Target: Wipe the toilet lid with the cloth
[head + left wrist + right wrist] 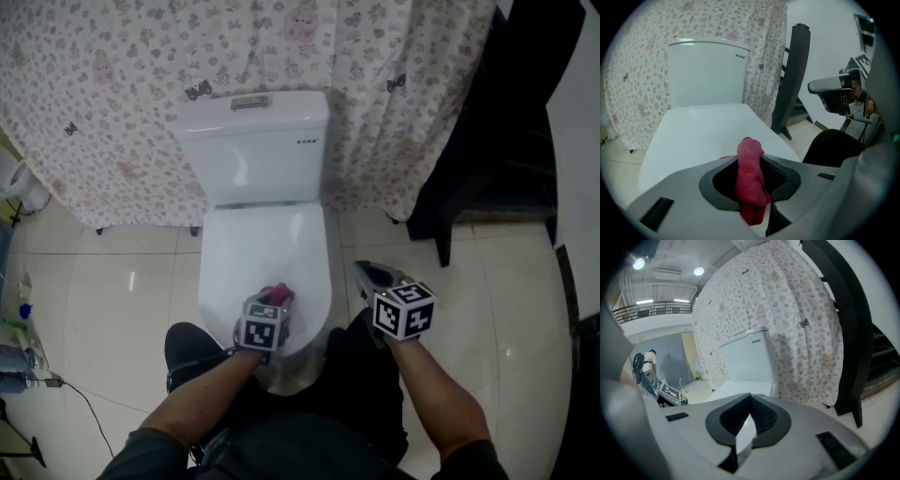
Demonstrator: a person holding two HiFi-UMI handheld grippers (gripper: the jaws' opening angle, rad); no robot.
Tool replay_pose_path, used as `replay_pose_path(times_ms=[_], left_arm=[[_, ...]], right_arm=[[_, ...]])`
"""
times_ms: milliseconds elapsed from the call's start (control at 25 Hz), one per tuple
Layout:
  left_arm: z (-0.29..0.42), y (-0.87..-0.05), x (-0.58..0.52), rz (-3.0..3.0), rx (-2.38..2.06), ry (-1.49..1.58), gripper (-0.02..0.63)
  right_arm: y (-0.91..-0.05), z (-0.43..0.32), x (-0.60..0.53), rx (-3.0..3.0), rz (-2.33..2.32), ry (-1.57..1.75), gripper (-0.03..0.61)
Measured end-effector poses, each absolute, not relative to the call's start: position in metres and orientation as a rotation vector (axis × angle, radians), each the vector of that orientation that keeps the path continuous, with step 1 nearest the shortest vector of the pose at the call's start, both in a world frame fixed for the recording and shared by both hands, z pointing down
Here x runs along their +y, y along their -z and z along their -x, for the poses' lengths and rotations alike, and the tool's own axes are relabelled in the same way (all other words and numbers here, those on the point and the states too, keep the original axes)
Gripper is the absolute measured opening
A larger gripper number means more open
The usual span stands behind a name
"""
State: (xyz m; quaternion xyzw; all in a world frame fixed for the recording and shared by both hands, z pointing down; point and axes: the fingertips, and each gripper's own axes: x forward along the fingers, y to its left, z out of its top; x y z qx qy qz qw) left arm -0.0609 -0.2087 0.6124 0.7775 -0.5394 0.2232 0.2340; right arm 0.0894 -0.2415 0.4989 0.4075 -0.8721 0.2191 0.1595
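Note:
The white toilet lid [262, 248] is down, and the tank [255, 150] rises behind it. A pink-red cloth [278, 294] rests on the lid's front part, bunched between the jaws of my left gripper [275, 300], which is shut on it. In the left gripper view the cloth [750, 180] stands up between the dark pads, with the lid [703, 131] stretching beyond. My right gripper [364, 272] hangs over the floor just right of the bowl. Its jaws are shut with nothing in them, and in its own view the right gripper [750, 398] looks toward the tank [747, 357].
A flowered curtain [112, 84] hangs behind and beside the toilet. A black frame [469, 159] stands at the right. Cables and small bottles [19, 347] lie on the tiled floor at the left. The person's dark-trousered legs [309, 412] are in front of the bowl.

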Motion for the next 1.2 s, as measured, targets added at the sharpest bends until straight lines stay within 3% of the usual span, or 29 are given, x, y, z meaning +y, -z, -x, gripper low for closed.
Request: replay_pose_path(times_ms=[1200], left_arm=[[-0.121,-0.598,-0.203,-2.474,-1.043,-0.545,0.121]], right_arm=[[-0.472,-0.173,-0.222,-2.462,-1.353,-0.671,0.005]])
